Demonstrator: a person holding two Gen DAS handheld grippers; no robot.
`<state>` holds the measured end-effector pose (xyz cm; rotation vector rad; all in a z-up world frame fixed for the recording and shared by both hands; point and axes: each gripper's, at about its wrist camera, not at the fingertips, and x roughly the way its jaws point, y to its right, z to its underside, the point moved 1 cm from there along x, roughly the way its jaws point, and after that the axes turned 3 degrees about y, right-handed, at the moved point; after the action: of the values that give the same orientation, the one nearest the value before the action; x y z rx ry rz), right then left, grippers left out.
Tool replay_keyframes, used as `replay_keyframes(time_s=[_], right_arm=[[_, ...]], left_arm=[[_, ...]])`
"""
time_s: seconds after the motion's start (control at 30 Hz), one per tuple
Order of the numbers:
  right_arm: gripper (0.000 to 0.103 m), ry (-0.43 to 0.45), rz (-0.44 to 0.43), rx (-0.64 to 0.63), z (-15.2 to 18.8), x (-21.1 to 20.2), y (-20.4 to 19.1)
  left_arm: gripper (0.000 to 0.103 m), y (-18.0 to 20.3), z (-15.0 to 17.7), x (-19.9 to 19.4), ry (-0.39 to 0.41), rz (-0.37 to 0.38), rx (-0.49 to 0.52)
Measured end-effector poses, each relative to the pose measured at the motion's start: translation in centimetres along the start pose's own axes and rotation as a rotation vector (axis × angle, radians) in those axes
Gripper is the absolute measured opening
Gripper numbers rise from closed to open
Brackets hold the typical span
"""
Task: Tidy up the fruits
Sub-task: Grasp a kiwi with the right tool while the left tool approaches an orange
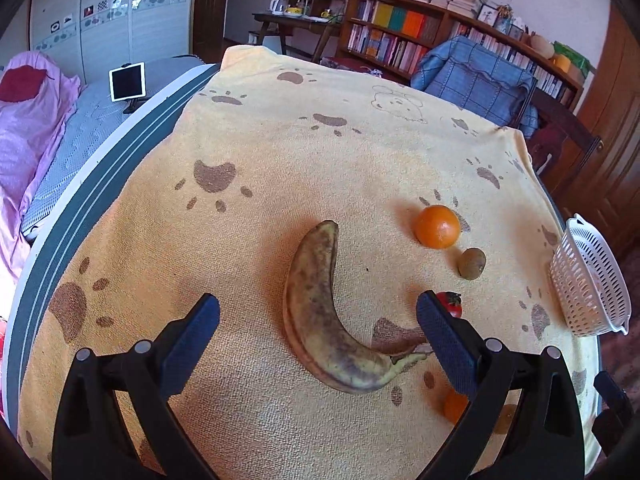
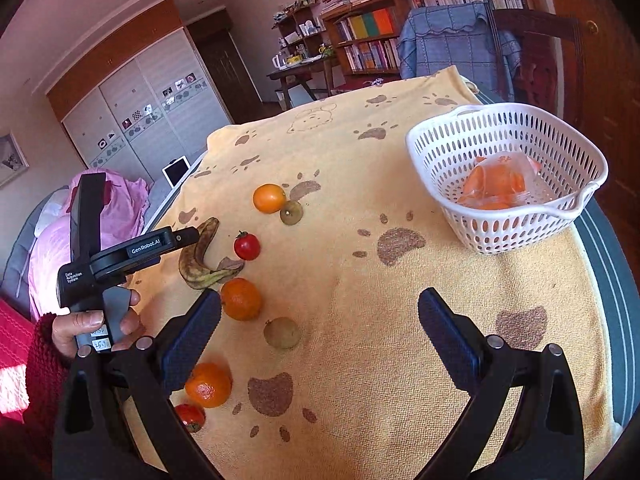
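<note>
My left gripper is open above a brown-spotted banana, which lies between its two fingers on the yellow paw-print towel. An orange, a kiwi and a small tomato lie to its right. My right gripper hangs open over bare towel with nothing in it. In its view the banana, two tomatoes, three oranges and two kiwis are scattered to the left. The white basket holds a bagged orange item.
The basket stands at the table's right edge. A hand in a red knitted sleeve grips the left unit's handle. A chair with a blue cover stands behind the table, a bed with pink bedding to the left.
</note>
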<state>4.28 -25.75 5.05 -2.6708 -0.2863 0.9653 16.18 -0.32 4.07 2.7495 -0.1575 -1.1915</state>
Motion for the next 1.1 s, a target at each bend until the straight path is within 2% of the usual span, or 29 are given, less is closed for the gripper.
replay_keyframes(time_s=[0.23,0.5,0.73,0.87,0.97,1.03,1.1], right_arm=[[0.097,-0.069,-0.021,-0.066,1.6,2.1,-1.4],[0.070,-0.137,-0.049,-0.128,2.1,4.5,-3.0],[0.056,-0.175,-0.053,-0.157,2.3,6.2,-3.9],[0.038,-0.195,-0.014,-0.165,2.3,7.0,-3.9],[0.035,-0.197,-0.006,-0.162,2.4,7.1,-3.8],[0.030,-0.191,0.000,-0.164,2.3,7.0,-3.8],[0.030,-0.183,0.001,-0.163,2.3,6.8,-3.8]], left_arm=[[0.098,1.0,0.7,-0.6,0.009,0.010,0.036],[0.098,1.4,1.3,-1.2,0.019,0.020,0.061],[0.098,1.2,1.7,-1.5,0.028,0.020,0.068],[0.098,1.0,1.7,-1.6,0.032,0.026,0.068],[0.098,1.1,1.7,-1.6,0.034,0.031,0.073],[0.098,1.2,1.7,-1.7,0.035,0.037,0.078],[0.098,1.4,1.8,-1.7,0.033,0.047,0.082]])
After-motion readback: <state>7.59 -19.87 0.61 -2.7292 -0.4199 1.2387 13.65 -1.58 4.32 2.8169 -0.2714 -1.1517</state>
